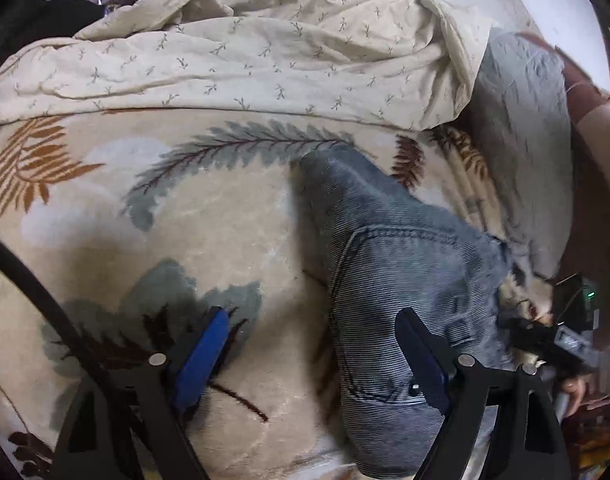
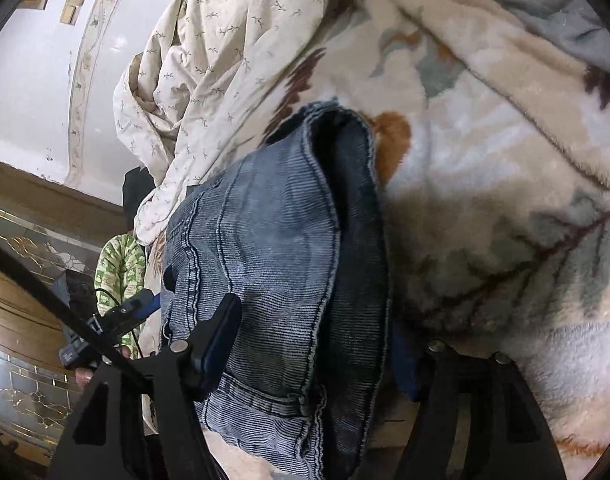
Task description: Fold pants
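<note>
Blue denim pants (image 1: 401, 280), folded into a thick bundle, lying on a cream fleece blanket (image 1: 209, 224) printed with grey-green and rust fern leaves. Behind, heaped along the blanket's far edge, a crumpled cream sheet (image 1: 265, 44) with small sprig marks.

From the left wrist view: left gripper (image 1: 317, 344) spread wide, blue-padded fingers (image 1: 203, 356) well apart, one over the bare blanket, the other resting over the denim near a stitched pocket seam; nothing pinched between them. At the right edge, the other gripper's black body with a small green light (image 1: 591, 294), and a grey pillow or cushion (image 1: 521, 128) beyond the pants. No bundle layers visible from here, only the top face of the denim.

From the right wrist view: right gripper (image 2: 317, 360) straddling the bundle, jaws wide, one blue finger (image 2: 221, 340) lying on top of the denim, the other mostly hidden behind the dark inner fold; whether it presses the cloth, impossible to tell. Stacked layers, a belt loop (image 2: 261, 400) and a frayed hem showing only here. Also only here: a white wall (image 2: 37, 92), dark wood panelling with gold-lined glass (image 2: 21, 280), and a green patterned garment (image 2: 121, 272) beside the left gripper.

No readable brand, label or lettering anywhere.
</note>
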`<control>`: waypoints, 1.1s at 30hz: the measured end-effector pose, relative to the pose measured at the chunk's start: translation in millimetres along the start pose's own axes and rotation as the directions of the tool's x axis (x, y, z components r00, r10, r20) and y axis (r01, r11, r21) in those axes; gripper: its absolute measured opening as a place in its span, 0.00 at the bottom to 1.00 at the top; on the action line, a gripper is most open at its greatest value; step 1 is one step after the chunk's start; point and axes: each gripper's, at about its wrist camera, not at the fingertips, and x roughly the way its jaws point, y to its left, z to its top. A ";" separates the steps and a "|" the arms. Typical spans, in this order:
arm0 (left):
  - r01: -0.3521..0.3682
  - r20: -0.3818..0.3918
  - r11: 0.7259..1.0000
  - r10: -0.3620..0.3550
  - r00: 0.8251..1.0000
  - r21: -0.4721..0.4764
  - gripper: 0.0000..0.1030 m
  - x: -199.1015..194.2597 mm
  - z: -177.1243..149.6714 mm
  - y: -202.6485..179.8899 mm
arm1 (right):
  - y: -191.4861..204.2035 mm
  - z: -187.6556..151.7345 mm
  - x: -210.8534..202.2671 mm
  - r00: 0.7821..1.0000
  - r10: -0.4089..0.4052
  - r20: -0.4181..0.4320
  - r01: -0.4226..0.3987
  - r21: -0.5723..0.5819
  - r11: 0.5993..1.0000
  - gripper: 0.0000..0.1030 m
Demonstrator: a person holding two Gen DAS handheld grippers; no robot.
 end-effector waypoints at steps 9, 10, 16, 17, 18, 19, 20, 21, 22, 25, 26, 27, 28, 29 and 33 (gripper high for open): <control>0.114 -0.034 0.993 -0.114 0.993 0.006 0.85 20.2 -15.9 -15.0 | 6.2 -3.2 2.1 0.999 0.010 0.031 -0.009 -0.017 1.000 0.73; 0.134 -0.062 0.991 -0.133 0.989 0.020 0.85 25.0 -20.0 -19.8 | 8.8 -3.6 3.3 1.000 0.001 0.031 0.000 -0.035 0.999 0.73; 0.147 -0.031 0.989 -0.146 0.989 0.021 0.87 28.0 -26.1 -24.9 | 9.0 -4.4 8.9 0.999 -0.017 0.050 0.020 -0.054 0.998 0.74; 0.158 -0.024 0.987 -0.158 0.987 0.013 0.86 28.1 -25.9 -23.4 | 9.7 -4.7 10.0 0.998 -0.021 0.055 0.025 -0.060 0.998 0.74; 0.167 -0.016 0.986 -0.167 0.986 0.012 0.81 27.5 -26.8 -23.1 | 10.8 -5.5 11.2 0.998 -0.025 0.061 0.029 -0.067 0.997 0.74; 0.178 -0.014 0.984 -0.177 0.984 0.016 0.77 28.4 -26.4 -23.3 | 12.2 -6.2 12.5 0.997 -0.031 0.066 0.037 -0.077 0.996 0.74; 0.201 -0.018 0.979 -0.201 0.980 0.020 0.65 28.3 -27.4 -23.0 | 14.1 -6.8 13.4 0.997 -0.039 0.070 0.045 -0.089 0.995 0.74; 0.224 -0.025 0.975 -0.223 0.974 0.017 0.60 28.9 -28.2 -22.7 | 15.9 -7.0 13.8 0.996 -0.049 0.072 0.056 -0.100 0.993 0.71; 0.224 -0.017 0.974 -0.224 0.974 0.014 0.58 28.9 -28.1 -22.5 | 16.9 -7.1 13.7 0.995 -0.058 0.075 0.066 -0.105 0.992 0.69; 0.238 -0.005 0.971 -0.238 0.971 0.013 0.48 28.3 -28.3 -21.1 | 17.4 -6.6 12.2 0.994 -0.074 0.078 0.083 -0.117 0.990 0.56; 0.244 0.000 0.970 -0.244 0.970 0.011 0.43 28.5 -27.1 -21.7 | 18.9 -7.1 11.9 0.994 -0.082 0.079 0.092 -0.127 0.988 0.53; 0.245 0.006 0.969 -0.245 0.969 0.014 0.39 26.9 -26.8 -22.1 | 20.3 -7.5 11.3 0.992 -0.091 0.081 0.102 -0.134 0.986 0.51; 0.244 0.014 0.969 -0.245 0.970 0.020 0.37 24.4 -26.3 -22.8 | 22.8 -8.1 10.6 0.991 -0.104 0.084 0.115 -0.141 0.983 0.50; 0.245 0.019 0.969 -0.245 0.969 0.024 0.35 21.9 -25.0 -23.6 | 25.6 -8.7 10.0 0.989 -0.116 0.087 0.129 -0.150 0.980 0.46; 0.233 0.040 0.971 -0.235 0.971 0.044 0.31 13.2 -21.5 -29.0 | 36.9 -10.2 2.5 0.982 -0.153 0.113 0.171 -0.179 0.969 0.31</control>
